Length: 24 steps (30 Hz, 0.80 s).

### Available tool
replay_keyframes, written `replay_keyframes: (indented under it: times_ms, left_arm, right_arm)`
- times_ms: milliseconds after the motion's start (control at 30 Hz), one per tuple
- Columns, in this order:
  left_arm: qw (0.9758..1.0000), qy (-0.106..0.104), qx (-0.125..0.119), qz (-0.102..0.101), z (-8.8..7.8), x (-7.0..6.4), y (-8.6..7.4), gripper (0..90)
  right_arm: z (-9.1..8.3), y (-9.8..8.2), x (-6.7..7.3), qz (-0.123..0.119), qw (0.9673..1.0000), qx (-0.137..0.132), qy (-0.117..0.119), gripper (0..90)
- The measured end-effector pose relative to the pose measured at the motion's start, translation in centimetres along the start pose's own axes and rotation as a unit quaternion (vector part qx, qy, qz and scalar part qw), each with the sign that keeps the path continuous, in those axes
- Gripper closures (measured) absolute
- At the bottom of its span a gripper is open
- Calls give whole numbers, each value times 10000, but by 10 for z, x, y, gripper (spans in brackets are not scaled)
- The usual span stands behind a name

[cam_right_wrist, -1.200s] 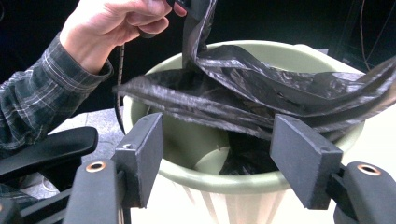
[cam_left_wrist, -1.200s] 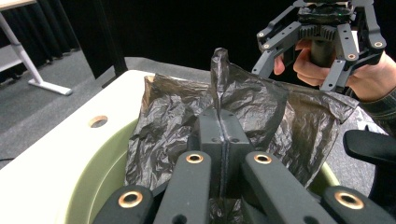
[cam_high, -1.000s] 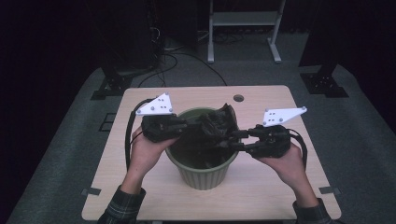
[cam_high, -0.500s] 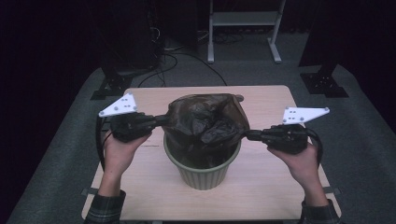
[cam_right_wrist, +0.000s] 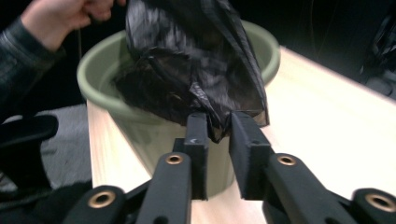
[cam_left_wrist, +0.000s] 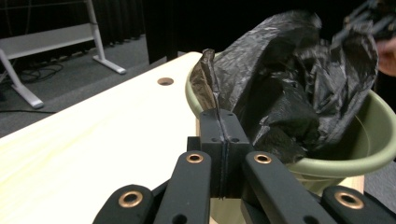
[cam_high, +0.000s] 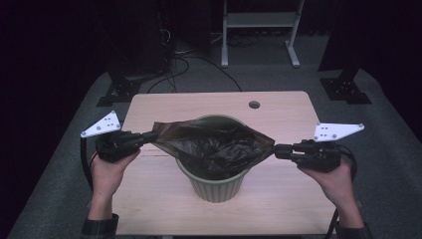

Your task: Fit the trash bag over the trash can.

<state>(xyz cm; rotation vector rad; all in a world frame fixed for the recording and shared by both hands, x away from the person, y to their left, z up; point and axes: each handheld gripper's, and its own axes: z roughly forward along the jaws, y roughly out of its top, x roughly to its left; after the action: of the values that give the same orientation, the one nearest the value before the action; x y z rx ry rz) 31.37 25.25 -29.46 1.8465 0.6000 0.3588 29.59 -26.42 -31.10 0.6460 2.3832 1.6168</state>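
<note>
Two grippers in my hands, one at each side of the black bag (cam_high: 214, 147). My left hand (cam_high: 107, 172) and right hand (cam_high: 336, 179) come in from the near edge of the table (cam_high: 283, 107), well apart.

Left gripper (cam_high: 148, 136): jaws fully closed, pinching a thin fold of the bag's left edge; in the left gripper view the film (cam_left_wrist: 280, 88) rises as a creased ridge straight out of the pressed pads. Right gripper (cam_high: 276, 151): jaws have just been opening a little, yet a bunched corner of the bag (cam_right_wrist: 205, 79) sits between them, and in the right gripper view both pads (cam_right_wrist: 198, 135) touch it, so it is gripped.

Between the grippers the bag is stretched sideways, mouth spread wide, its crumpled middle hanging down into the green pot (cam_high: 214, 184). Its corners reach out past the rim on both sides. The pot stands upright near the middle of the table, its rim (cam_left_wrist: 373, 154) showing under the film.

Farther off: a round hole (cam_high: 254, 105) in the tabletop near the far edge. Beyond the table, grey floor with cables (cam_high: 194, 59) and the legs of a white stand (cam_high: 259, 30).
</note>
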Motion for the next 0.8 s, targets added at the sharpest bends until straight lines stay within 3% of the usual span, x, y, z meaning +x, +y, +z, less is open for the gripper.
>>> replay_keyframes:
  times_ms: [133, 267, 533, 633, 800]
  left_arm:
    - [10000, -45, 28, 25, 4, -2, 2, 899]
    - [10000, -38, 36, 36, 5, -1, 2, 900]
    - [10000, -37, 14, 22, 4, 0, 2, 900]
    - [10000, -55, 19, 30, 4, -2, 1, 900]
    - [10000, -64, 32, 41, 5, -2, 2, 900]
  right_arm:
    - [-11, 23, 3, -129, 9993, -306, -141, 702]
    - [-16, 44, 5, -311, 9983, -448, -184, 693]
    - [-29, 77, -8, -352, 9961, -708, -400, 672]
    - [-18, 80, -10, -359, 9973, -544, -339, 672]
    - [15, 76, -11, -391, 9986, -270, -251, 687]
